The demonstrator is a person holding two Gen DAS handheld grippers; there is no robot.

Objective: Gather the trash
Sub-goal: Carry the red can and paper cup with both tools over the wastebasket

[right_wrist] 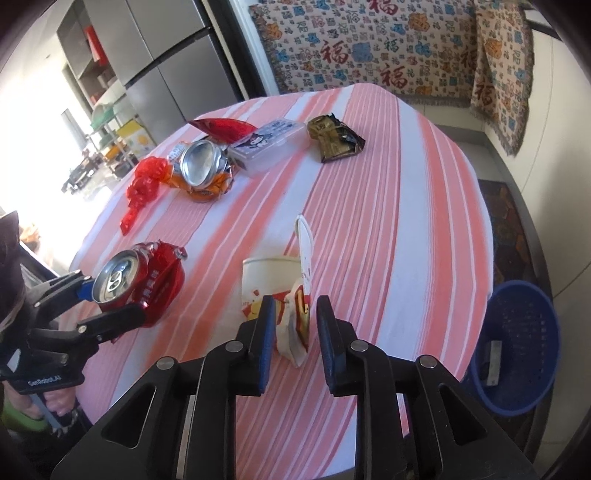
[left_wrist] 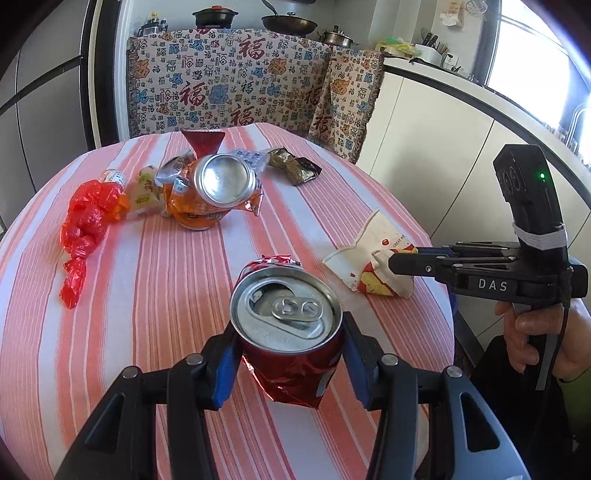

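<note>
red can point(left_wrist: 291, 354): crushed, opened top up | paper cup point(right_wrist: 284, 306): torn, flattened | orange can point(left_wrist: 210, 192): crushed, tilted | red bag point(left_wrist: 85, 229): crumpled | dark wrapper point(left_wrist: 293, 166): crumpled

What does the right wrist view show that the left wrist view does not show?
Only the right wrist view shows the blue basket on the floor beside the table, and the clear plastic box. Only the left wrist view shows the pots on top behind the patterned cloth. Both show the red can in the left gripper, the crushed paper cup, and the orange can.
</note>
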